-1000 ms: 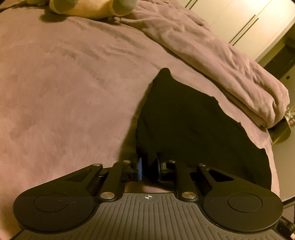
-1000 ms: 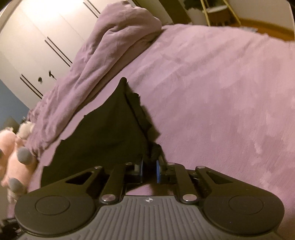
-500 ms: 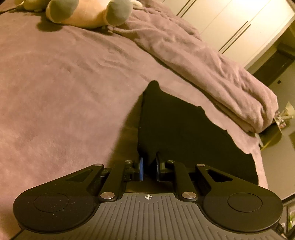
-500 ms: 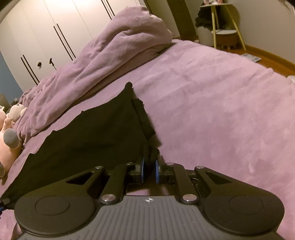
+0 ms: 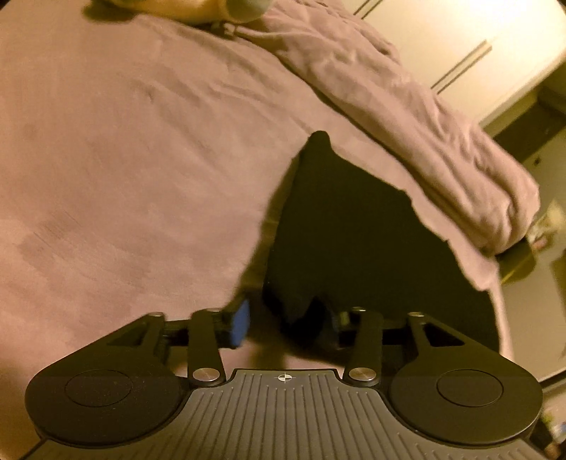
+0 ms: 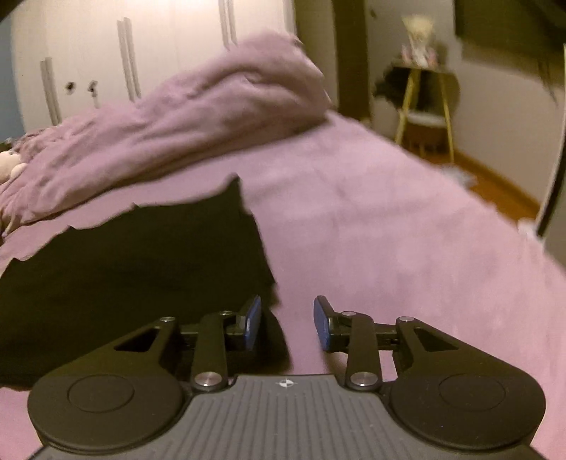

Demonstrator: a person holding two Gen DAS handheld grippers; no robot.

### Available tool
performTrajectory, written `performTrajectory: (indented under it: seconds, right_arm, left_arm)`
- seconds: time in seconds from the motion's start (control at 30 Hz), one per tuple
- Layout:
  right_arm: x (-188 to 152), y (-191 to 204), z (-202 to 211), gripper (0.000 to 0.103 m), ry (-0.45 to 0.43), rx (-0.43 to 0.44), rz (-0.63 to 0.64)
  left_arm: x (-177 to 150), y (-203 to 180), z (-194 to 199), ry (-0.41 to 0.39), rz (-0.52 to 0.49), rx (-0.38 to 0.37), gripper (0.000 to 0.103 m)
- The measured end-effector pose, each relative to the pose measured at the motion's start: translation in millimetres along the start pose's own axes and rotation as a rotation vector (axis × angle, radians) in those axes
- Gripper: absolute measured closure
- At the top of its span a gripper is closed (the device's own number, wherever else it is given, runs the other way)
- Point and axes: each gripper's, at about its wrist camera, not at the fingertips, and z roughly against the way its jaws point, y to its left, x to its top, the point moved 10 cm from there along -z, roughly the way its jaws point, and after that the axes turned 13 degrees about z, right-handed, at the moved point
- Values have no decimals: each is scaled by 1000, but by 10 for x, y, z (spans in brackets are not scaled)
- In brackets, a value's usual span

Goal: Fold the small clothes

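Observation:
A black garment [image 5: 353,240] lies flat on the purple bedspread [image 5: 123,177]. In the left wrist view its near corner droops between the jaws of my left gripper [image 5: 286,325], which are opening; the blue left pad stands clear of the cloth and the right pad is hidden behind it. In the right wrist view the same garment [image 6: 141,265] spreads to the left. My right gripper [image 6: 287,323] hovers just past its near right corner with jaws opening and only bedspread [image 6: 389,230] between the blue pads.
A rumpled purple duvet [image 5: 406,116] lies heaped along the far side of the bed [image 6: 212,116]. A plush toy [image 5: 198,10] sits at the top of the bed. White wardrobe doors [image 6: 106,63] and a small yellow-legged side table [image 6: 424,102] stand beyond.
Both grippers were shut on corners of the black garment; now both have spread their jaws and let the cloth go. The right gripper has rolled, risen and drawn off the corner.

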Motion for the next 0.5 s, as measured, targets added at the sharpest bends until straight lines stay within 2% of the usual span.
performTrajectory:
  seconds: [0.1,0.2,0.27,0.33,0.43,0.5]
  right_arm:
    - [142,399,74,67,-60,74,100]
    - [145,951,83,67,-78,185,186]
    - [103,1280,72,72,-69,250,221]
    - [56,1537,44,82,-60,270,255]
    - [-69,1782,-60,88,-25,292,296]
    - [-200,1872,-160,88,9,284,324]
  left_arm:
    - [28,-44,-73,9,56,-41,44]
    - [85,-85,-125,-1,85,-65,48]
    - [130,-82,-162,-2,113,-69,66]
    - [154,-57,-218,12,140,-66,74]
    - [175,-34,-271,20,161,-85,80]
    - [184,-21,-279,15,174,-98,84]
